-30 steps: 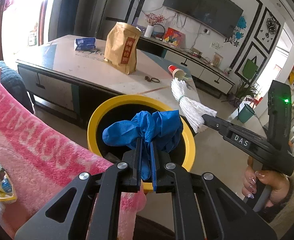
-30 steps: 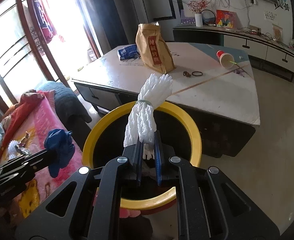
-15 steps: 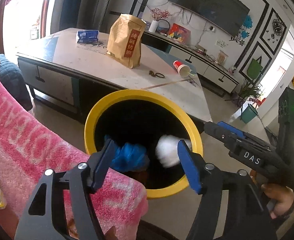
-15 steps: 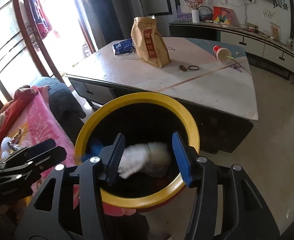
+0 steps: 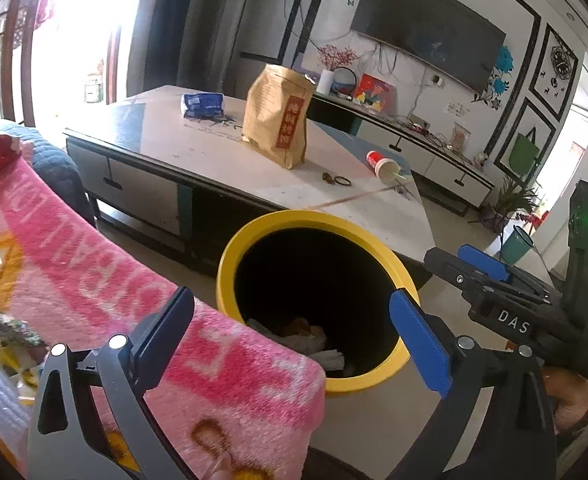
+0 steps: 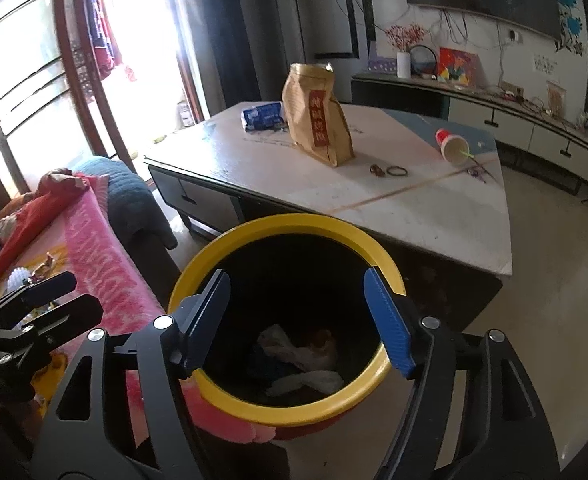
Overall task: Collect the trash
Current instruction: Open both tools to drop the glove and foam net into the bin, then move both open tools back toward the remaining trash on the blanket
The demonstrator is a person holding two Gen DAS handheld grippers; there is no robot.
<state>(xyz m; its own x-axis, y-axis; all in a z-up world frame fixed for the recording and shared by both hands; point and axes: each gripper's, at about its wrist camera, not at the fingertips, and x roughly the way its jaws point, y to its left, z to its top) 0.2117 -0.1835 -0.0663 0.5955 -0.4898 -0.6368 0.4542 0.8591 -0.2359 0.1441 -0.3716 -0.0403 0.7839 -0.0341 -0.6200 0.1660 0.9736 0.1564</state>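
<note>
Yellow-rimmed bin (image 6: pixel 390 264) sits below both grippers' empty, opening jaws.

L wrist cam: looks fwd and down along its fingers (image 5: pixel 418 344), close above yellow bin (image 5: pixel 230 256), right gripper (image 5: pixel 482 276) at its right edge. R wrist cam: same tilt, bin (image 6: pixel 278 412) nearer, left gripper (image 6: pixel 54 296) at lower left. Both share bin, pink blanket (image 5: pixel 78 264), tabletop (image 6: pixel 446 216), TV wall.
</note>
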